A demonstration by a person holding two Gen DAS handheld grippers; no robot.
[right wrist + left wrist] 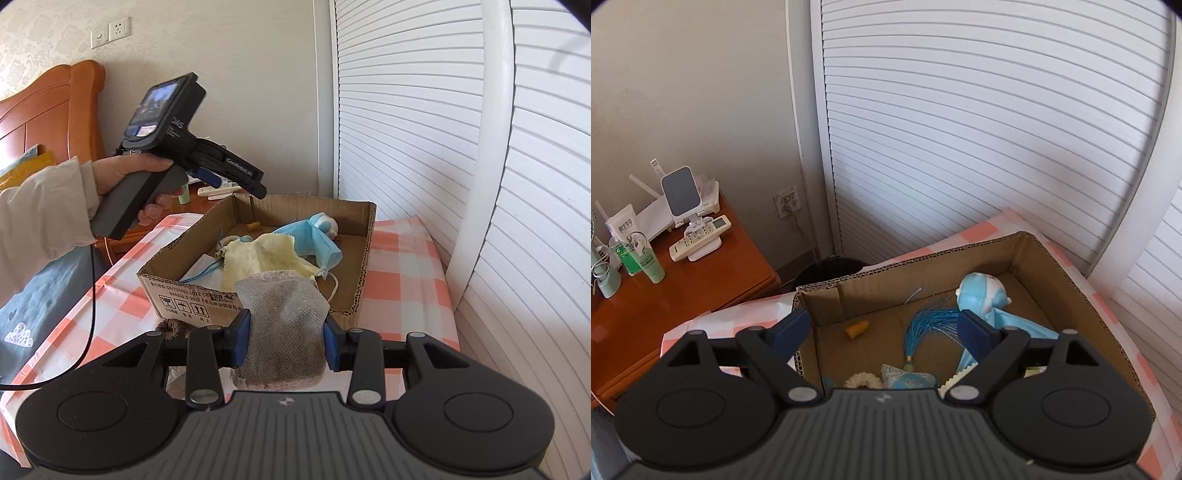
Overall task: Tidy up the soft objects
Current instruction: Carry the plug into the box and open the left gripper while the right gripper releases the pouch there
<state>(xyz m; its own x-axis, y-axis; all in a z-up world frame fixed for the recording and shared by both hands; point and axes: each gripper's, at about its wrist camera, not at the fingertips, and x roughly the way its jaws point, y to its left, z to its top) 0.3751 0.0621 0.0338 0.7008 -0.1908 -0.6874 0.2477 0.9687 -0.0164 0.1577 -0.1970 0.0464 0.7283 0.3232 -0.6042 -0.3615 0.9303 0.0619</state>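
Grey mesh fabric, a small pouch (286,332), sits pinched between the blue pads of the right claw (287,341), its long axis upright and its ruffled lace mouth pointing up and away toward the cardboard box (364,280). It hangs just short of the box's near wall, over the pink-checked cloth of the surface (402,295).

Inside the box lie a yellow cloth (264,258), a blue face mask (314,243) and a pale blue doll (982,295) (head at the far right corner), plus a blue tassel (929,321) running near to far. Bare cardboard shows along the box's right side, near the open-cut right wall.

Held above the box's far left corner, the left claw (886,330) is spread wide and grips nothing. White louvred doors (979,122) close off the far and right sides; an orange nightstand (683,291) stands left.
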